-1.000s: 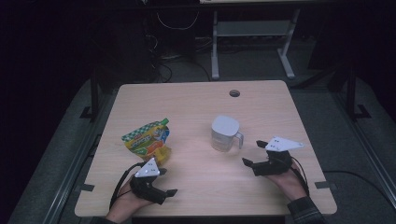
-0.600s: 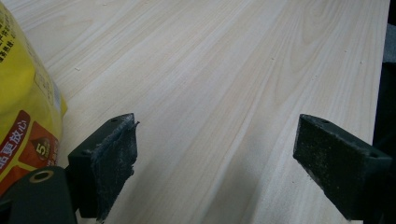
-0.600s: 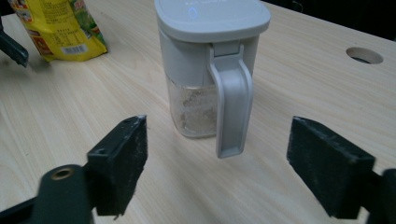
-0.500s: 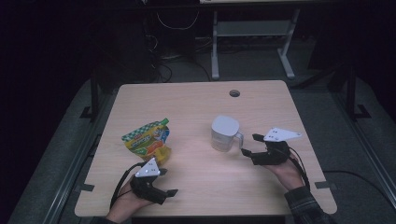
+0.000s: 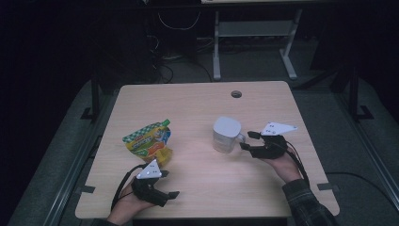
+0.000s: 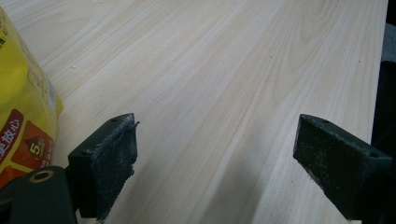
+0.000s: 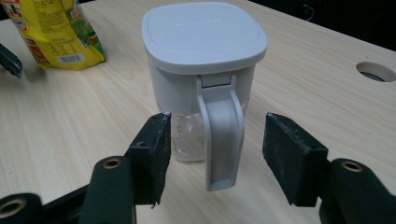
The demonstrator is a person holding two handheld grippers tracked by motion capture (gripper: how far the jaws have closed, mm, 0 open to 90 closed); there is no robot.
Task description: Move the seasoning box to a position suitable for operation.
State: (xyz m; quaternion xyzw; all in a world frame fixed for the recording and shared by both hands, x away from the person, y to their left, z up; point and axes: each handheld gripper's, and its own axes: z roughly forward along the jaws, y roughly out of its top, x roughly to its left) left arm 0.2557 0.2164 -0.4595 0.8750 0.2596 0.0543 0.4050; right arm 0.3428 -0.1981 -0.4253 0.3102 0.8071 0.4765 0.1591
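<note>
Table: pale wood table (image 5: pixel 197 106), bare around my work.
Jug: rigid lidded jug (image 7: pixel 201 79); I judge it light.
Hold: its handle (image 7: pixel 219 135).
Right gripper (image 7: pixel 212 154): jaws have just been closing, handle between, not yet touching.
Left gripper (image 6: pixel 215 154): wide, empty.

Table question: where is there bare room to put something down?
The far strip of the table, beyond the yellow pouch and the white lidded jug up to the round hole, is bare. So is the middle between them. The right gripper crowds the jug's handle.
</note>
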